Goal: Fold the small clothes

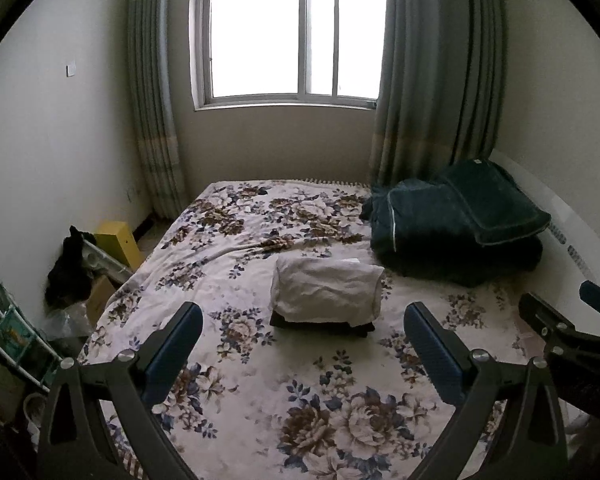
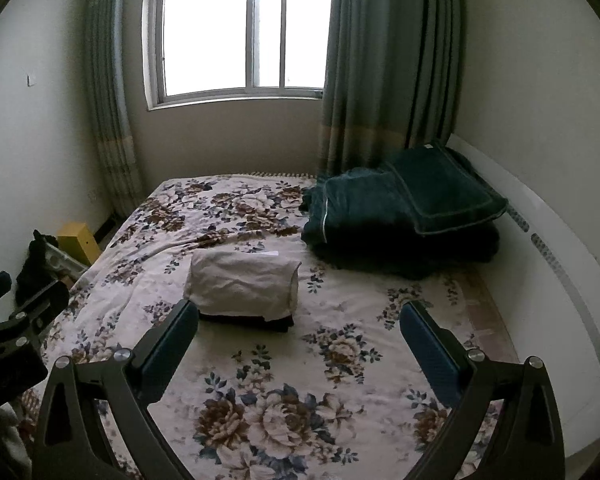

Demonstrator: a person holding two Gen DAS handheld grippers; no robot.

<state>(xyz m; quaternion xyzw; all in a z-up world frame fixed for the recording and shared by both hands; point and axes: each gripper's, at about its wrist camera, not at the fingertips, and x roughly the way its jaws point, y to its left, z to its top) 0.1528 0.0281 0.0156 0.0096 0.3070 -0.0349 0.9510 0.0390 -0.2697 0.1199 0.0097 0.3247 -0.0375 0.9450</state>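
A folded white garment [image 1: 327, 289] lies on top of a folded dark garment [image 1: 320, 325] in the middle of the floral bedspread [image 1: 260, 384]. The stack also shows in the right wrist view, white piece [image 2: 242, 282] over dark piece [image 2: 256, 321]. My left gripper [image 1: 302, 322] is open and empty, held above the bed in front of the stack. My right gripper [image 2: 299, 318] is open and empty, just right of the stack; its body shows at the right edge of the left wrist view [image 1: 572, 344].
A dark green folded quilt with a pillow [image 1: 456, 224] lies at the bed's far right, by a white headboard [image 2: 560, 264]. Left of the bed on the floor are a yellow box [image 1: 118, 242], dark cloth [image 1: 70, 272] and a small rack [image 1: 8, 332]. Window and curtains stand behind.
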